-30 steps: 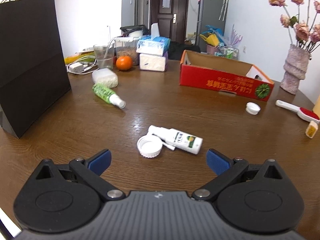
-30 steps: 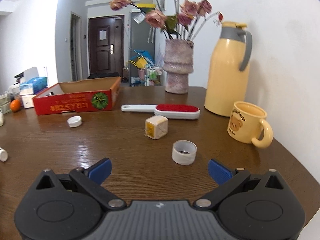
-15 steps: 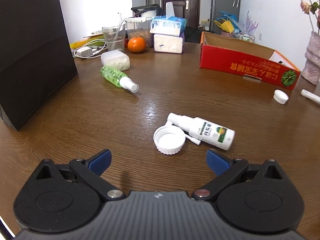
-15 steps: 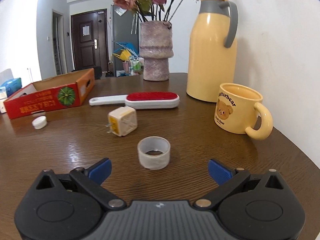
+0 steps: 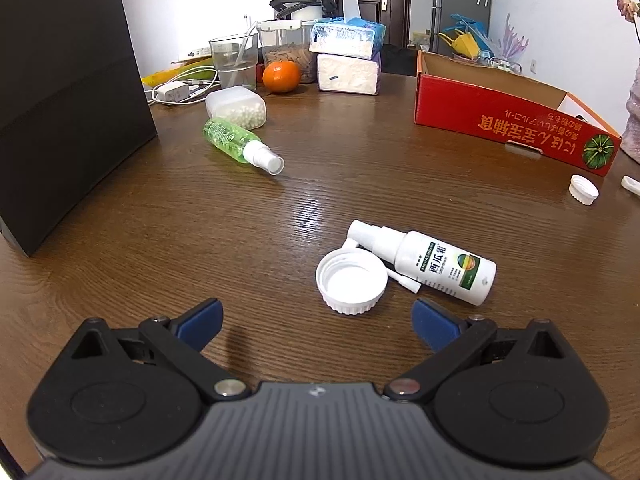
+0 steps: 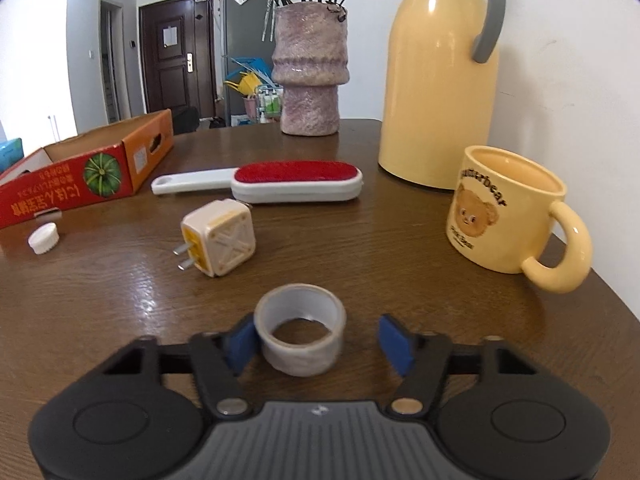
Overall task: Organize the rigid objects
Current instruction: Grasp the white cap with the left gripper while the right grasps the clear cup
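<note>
As right gripper [image 6: 316, 340] advanced over last second, tape roll [image 6: 300, 329] now sits between its parted fingers: left pad touching or nearly so, right pad clear. Not clamped yet. Left gripper [image 5: 316, 320], fingers wide apart, moved closer to cap [image 5: 351, 281] and spray bottle [image 5: 430, 263]. Box [image 6: 80, 172] far left: likely destination.

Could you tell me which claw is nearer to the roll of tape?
Right. The right claw straddles the tape roll, still open; the left claw faces a white cap elsewhere.

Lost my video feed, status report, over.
Right gripper open, straddling tape roll. Left gripper open, empty, short of white cap. Nothing blocking.
</note>
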A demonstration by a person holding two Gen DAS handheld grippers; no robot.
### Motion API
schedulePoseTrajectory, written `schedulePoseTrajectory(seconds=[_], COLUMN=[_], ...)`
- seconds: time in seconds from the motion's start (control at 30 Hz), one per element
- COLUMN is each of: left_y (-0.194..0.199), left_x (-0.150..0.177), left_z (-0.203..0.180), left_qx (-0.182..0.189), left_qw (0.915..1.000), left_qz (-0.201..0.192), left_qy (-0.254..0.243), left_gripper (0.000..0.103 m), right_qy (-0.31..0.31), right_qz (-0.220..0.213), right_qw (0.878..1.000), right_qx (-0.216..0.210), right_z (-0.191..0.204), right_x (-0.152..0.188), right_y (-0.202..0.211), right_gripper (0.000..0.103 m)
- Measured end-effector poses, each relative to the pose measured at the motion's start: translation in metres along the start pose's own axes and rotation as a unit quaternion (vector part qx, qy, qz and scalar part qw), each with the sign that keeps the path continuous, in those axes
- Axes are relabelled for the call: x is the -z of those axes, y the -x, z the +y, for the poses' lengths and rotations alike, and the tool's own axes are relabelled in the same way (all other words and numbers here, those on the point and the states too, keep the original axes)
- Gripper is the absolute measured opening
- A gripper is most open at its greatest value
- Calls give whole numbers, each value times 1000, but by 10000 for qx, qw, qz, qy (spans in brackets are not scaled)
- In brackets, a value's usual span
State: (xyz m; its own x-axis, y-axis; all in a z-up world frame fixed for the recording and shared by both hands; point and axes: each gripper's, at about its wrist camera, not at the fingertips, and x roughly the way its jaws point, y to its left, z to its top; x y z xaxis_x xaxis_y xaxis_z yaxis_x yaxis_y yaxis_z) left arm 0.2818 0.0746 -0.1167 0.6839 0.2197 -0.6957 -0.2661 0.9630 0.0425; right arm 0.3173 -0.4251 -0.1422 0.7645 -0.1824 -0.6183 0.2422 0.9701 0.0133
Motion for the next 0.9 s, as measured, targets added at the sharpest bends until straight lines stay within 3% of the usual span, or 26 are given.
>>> schedulePoseTrajectory(seconds=[0.03, 0.2, 0.33, 0.5, 0.9], left_y=[-1, -4, -10, -10, -14], left_x=[0, -1, -3, -5, -8], left_z=[0, -2, -2, -3, -6], left_qx=[3, -17, 15, 63, 194], left_qw=[10000, 10000, 10000, 9999, 9998], left_qz=[-7, -40, -7, -76, -106], left_qy=[-1, -13, -6, 20, -3], left_gripper=[103, 97, 79, 77, 57], right_qy=[-4, 3, -30, 26, 89], right_qz=[-39, -181, -239, -251, -221], right_qw=[10000, 9998, 9997, 9997, 9997], right_qx=[-12, -32, -24, -59, -97], right_z=[1, 3, 2, 4, 8], right_x=[0, 1, 1, 2, 3], right_y=[1, 6, 8, 8, 9], right_gripper=[43, 42, 42, 42, 42])
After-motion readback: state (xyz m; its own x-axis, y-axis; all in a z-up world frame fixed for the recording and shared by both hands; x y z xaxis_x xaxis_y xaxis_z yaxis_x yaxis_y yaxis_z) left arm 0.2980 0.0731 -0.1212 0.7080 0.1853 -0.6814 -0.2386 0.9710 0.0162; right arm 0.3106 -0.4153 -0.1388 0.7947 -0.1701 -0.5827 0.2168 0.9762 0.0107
